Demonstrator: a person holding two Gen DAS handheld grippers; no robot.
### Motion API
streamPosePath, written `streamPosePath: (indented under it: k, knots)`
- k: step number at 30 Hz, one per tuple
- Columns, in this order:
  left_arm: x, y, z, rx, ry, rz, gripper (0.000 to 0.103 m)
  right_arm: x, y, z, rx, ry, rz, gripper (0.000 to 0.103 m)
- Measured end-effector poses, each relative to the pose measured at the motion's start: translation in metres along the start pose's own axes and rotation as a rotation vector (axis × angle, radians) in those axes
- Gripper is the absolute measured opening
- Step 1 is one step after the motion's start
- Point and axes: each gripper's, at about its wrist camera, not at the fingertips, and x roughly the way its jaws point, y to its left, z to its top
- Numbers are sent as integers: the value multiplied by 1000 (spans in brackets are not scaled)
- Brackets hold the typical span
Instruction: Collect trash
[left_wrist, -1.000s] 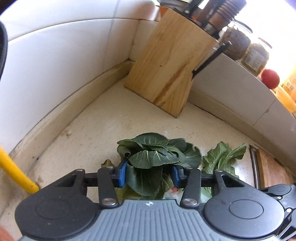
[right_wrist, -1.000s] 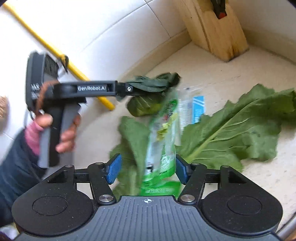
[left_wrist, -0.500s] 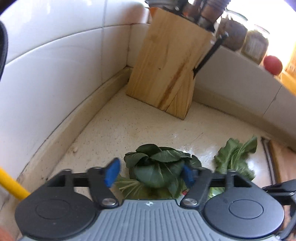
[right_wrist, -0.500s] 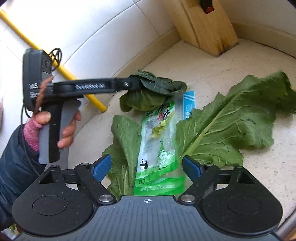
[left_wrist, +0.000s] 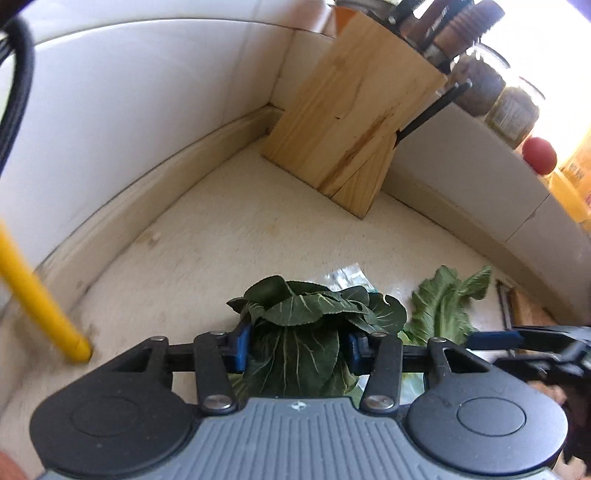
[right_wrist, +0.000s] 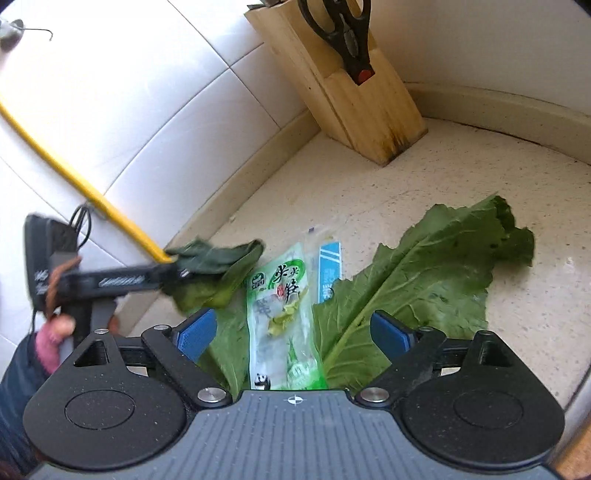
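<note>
Right wrist view showed the right tool (right_wrist: 293, 332) with its blue pads spread wide, having let go of the glossy green snack packet (right_wrist: 282, 317), which now lay flat on the worktop (right_wrist: 424, 177) over a limp ribbed leaf (right_wrist: 428, 273). A clear blue-printed wrapper (right_wrist: 330, 273) lay just beside it. To the left, the left tool (left_wrist: 297, 349) had closed again on a dark, crinkled bok choy bunch (left_wrist: 314, 314) and held it off the speckled stone. So one scrap looked secured, the packet still to collect. Farther back stood a slanted wooden knife block (right_wrist: 354, 92).
</note>
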Motion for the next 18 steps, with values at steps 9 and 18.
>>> streamPosePath:
  k: [9,18]
  knots:
    - [-19,8,-21,-44,-9,-1,44,27,18,1,50,24,79,96]
    - [-15,4,-23,-17,-10,30,56,44,26,4,73,47,99,99]
